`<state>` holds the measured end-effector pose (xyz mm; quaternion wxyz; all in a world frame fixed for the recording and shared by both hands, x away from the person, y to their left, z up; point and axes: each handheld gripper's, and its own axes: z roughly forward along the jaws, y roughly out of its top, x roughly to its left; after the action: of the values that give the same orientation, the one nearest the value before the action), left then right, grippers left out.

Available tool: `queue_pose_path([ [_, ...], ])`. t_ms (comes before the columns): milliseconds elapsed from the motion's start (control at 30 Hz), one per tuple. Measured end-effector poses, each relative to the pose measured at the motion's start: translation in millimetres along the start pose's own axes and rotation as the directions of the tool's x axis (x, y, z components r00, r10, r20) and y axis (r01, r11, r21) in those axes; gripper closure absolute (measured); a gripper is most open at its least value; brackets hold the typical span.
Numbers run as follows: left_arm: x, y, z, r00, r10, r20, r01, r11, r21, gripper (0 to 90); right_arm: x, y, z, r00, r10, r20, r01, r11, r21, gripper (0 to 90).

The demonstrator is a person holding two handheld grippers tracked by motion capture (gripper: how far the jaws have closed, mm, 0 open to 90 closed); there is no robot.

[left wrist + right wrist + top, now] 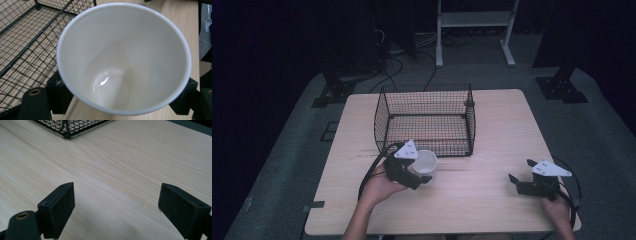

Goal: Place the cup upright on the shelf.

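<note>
**Ana:** Holding the white cup by its walls, the left gripper has its jaws pressed in from both sides, one dark pad low on each flank of the cup in the left gripper view. It looks clamped firmly, mouth up.

**Ben:** And where does the cup sit relative to that gripper?

**Ana:** Right between its jaws, just ahead of the hand. The wire basket stands straight beyond the cup, its near wall close to the rim. I'd judge the job is carrying the cup over that wall and setting it inside.

**Ben:** So what makes it go well?

**Ana:** Keep the squeeze steady; the glazed wall is probably slick and tapers downward, so a loosened grip could let it slide. Bring the cup's base fully above the basket's top wire before pushing forward, or the base may catch. Keep it upright, then lower until it rests on the mesh floor before letting go.

**Ben:** The other hand?

**Ana:** The right gripper is well off to the side of the left one, jaws spread wide over bare table, holding nothing. It could steady the basket if the cup nudges it.
</note>
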<state>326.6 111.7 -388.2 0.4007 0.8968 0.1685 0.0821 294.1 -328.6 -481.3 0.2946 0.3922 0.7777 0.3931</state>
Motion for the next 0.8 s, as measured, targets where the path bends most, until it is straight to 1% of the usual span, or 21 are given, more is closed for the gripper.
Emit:
queue_pose_path([
  [133,2.3,5.0,-2.3,1.0,-0.001,-0.004,0.001,1.0,-0.008,21.4,-0.3,0.0,-0.1,1.0,0.004,-0.001,-0.004,1.0,0.0,13.1],
  [200,4.1,9.4,-3.8,1.0,0.006,-0.005,-0.006,1.0,-0.007,21.3,-0.6,-0.1,-0.1,1.0,0.008,0.0,-0.008,1.0,0.001,13.1],
  [267,5.9,13.5,-5.9,1.0,0.004,-0.003,-0.004,0.9999,-0.015,21.4,-0.6,0.0,-0.1,1.0,0.008,0.0,-0.008,1.0,0.0,13.1],
  [367,10.3,23.0,-12.4,1.0,0.007,-0.006,-0.007,0.9997,-0.024,21.4,-0.6,0.0,-0.1,1.0,0.007,0.001,-0.007,1.0,0.0,13.1],
  [467,14.6,31.2,-18.5,0.9999,0.012,-0.001,-0.012,0.9994,-0.033,21.4,-0.6,-0.1,-0.4,1.0,0.008,0.002,-0.008,1.0,-0.003,13.1],
  [533,17.5,35.2,-21.1,0.9999,0.008,0.008,-0.008,0.9992,-0.038,21.4,-0.5,-0.1,-0.4,1.0,0.006,0.001,-0.006,1.0,-0.002,13.1],
  [600,20.4,38.6,-24.3,1.0,0.009,0.0,-0.009,0.9991,-0.042,21.4,0.0,0.0,-0.3,1.0,0.0,0.001,0.0,1.0,0.001,13.1],
  [667,23.9,42.2,-28.1,1.0,0.006,0.004,-0.005,0.999,-0.045,21.4,0.1,0.1,-0.1,1.0,-0.002,-0.001,0.002,1.0,0.003,13.1],
  [733,26.8,46.7,-32.2,1.0,0.009,-0.001,-0.009,0.9991,-0.041,21.4,-0.2,0.0,-0.1,1.0,0.003,0.001,-0.003,1.0,0.002,13.1],
  [800,30.3,51.5,-36.3,0.9999,0.014,0.007,-0.013,0.9995,-0.03,21.4,-0.7,0.0,-0.1,1.0,0.007,0.001,-0.007,1.0,0.002,13.1],
])
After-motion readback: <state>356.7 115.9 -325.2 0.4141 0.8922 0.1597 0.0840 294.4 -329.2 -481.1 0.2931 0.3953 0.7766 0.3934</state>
